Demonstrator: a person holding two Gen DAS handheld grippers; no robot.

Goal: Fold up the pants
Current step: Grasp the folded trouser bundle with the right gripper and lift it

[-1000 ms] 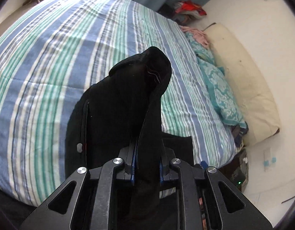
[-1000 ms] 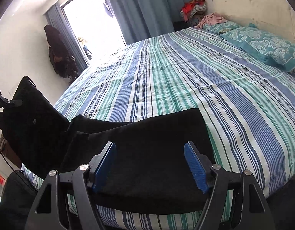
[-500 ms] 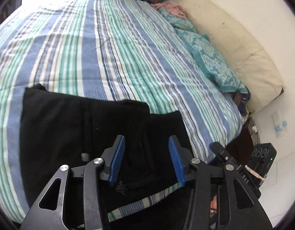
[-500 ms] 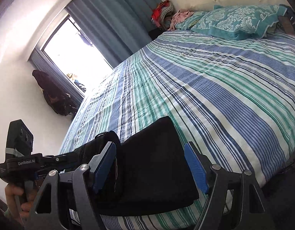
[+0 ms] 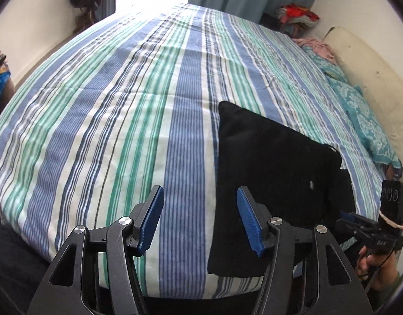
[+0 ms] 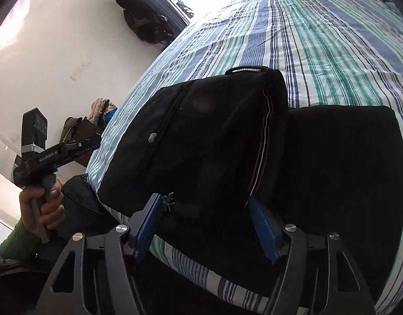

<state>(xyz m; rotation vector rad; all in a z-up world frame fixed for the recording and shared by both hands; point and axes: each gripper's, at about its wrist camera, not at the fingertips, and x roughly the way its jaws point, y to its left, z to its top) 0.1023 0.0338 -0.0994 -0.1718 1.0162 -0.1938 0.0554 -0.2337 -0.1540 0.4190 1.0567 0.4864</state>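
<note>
The black pants (image 5: 274,178) lie folded in layers on the striped bed near its front edge, and they also show in the right wrist view (image 6: 227,147). My left gripper (image 5: 200,220) is open and empty, over bare bedspread just left of the pants. My right gripper (image 6: 205,225) is open, low over the near edge of the pants, with the fabric showing between its blue pads. The left gripper also shows in the right wrist view (image 6: 78,145), held off the bed's left side. The right gripper shows in the left wrist view (image 5: 358,223) at the pants' right end.
The striped bedspread (image 5: 138,99) covers the whole bed. Teal pillows (image 5: 369,120) and a cream headboard cushion (image 5: 374,78) lie at the right. Clothes are piled by the curtain (image 5: 298,17). A dark bag hangs on the wall (image 6: 146,23).
My left gripper let go of the pants' end after laying it over, then opened and moved left off the pants. My right gripper came lower and closer over the folded stack.
</note>
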